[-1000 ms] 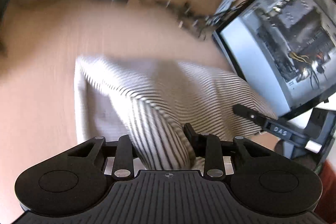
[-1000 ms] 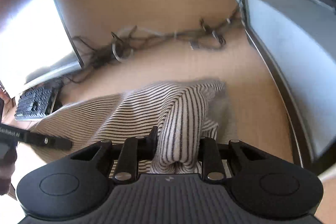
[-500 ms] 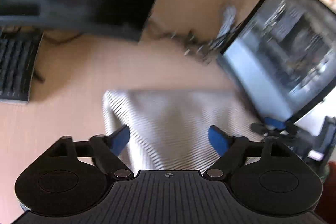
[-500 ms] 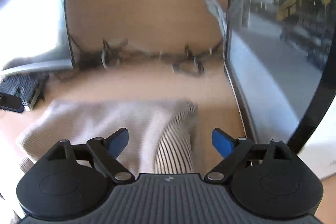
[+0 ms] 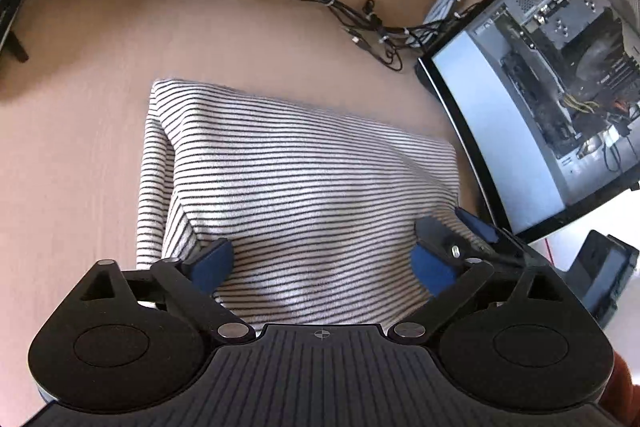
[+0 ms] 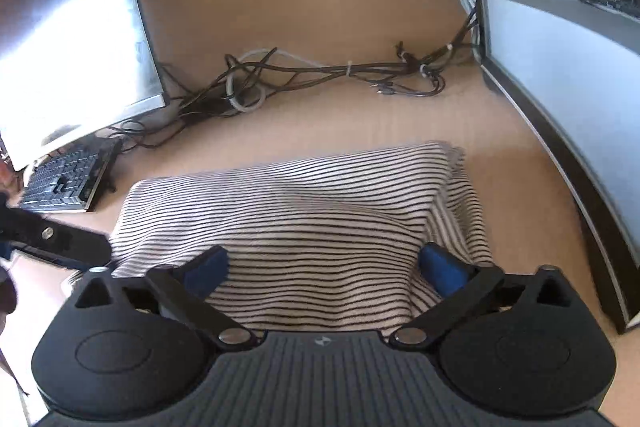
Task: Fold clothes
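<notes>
The striped shirt (image 5: 304, 187) lies on the table (image 5: 80, 131) as a layered rectangle, right under and ahead of both grippers. The left gripper (image 5: 322, 267) and the right gripper (image 6: 322, 269) hang over its near edge, fingers spread, holding nothing. Whether another fold is due, I can't judge; any smoothing should press flat and keep edges lined up. I count one shirt, two grippers, one keyboard (image 6: 64, 179) off left

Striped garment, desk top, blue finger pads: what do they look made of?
Striped garment: soft knit, probably cotton jersey; matte, slightly fuzzy, slumps in rounded folds.
Desk top: pale wood-look, likely laminate; smooth, even tone, faint sheen.
Blue finger pads: likely rubber or soft plastic; matte, uniform colour. Cannot tell which.
</notes>
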`<state>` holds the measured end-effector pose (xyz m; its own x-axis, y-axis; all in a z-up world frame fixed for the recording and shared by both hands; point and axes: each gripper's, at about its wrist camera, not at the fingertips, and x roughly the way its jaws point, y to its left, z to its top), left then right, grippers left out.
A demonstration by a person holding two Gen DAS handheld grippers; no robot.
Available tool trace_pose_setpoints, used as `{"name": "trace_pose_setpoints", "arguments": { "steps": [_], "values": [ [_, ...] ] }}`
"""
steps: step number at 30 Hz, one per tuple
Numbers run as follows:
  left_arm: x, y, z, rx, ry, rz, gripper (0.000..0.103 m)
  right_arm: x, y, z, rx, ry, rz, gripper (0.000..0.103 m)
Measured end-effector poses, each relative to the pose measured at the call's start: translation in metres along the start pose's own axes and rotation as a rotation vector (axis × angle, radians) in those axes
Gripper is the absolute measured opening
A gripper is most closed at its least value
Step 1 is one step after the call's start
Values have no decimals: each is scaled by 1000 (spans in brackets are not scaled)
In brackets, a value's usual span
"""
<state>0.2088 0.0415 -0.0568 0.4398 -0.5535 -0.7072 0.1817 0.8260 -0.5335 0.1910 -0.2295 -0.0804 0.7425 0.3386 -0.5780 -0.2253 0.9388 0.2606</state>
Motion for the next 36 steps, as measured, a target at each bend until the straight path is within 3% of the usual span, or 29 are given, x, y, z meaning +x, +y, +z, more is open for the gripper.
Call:
{"name": "trace_pose_setpoints", "arguments": {
  "steps": [7, 16, 22, 26, 30, 33, 34, 36],
  "values": [
    [14, -1, 9, 71, -19, 23, 103, -13, -4, -8, 103, -13, -4, 103],
    [39, 10, 48, 83, -53, 28, 103, -33, 2, -18, 219, 44, 78, 103],
    [75, -7, 81, 239, -77, 138, 103, -36, 39, -17, 28, 113, 86, 103],
    [82, -16, 88, 259, -73, 173, 103, -42, 57, -13, -100, 136, 87, 103],
    [54, -19, 75, 165, -89, 114, 103, -67, 32, 8, -98, 38, 12, 103],
    [29, -21, 63, 83, -103, 61, 103, -66, 7, 17, -115, 23, -80, 102],
    [21, -21, 59, 56, -107, 44, 103, -62, 1, 18, -124, 30, -96, 100],
    [13, -28, 44, 34, -100, 11, 103, -52, -8, 19, -151, 49, -116, 86]
  ]
}}
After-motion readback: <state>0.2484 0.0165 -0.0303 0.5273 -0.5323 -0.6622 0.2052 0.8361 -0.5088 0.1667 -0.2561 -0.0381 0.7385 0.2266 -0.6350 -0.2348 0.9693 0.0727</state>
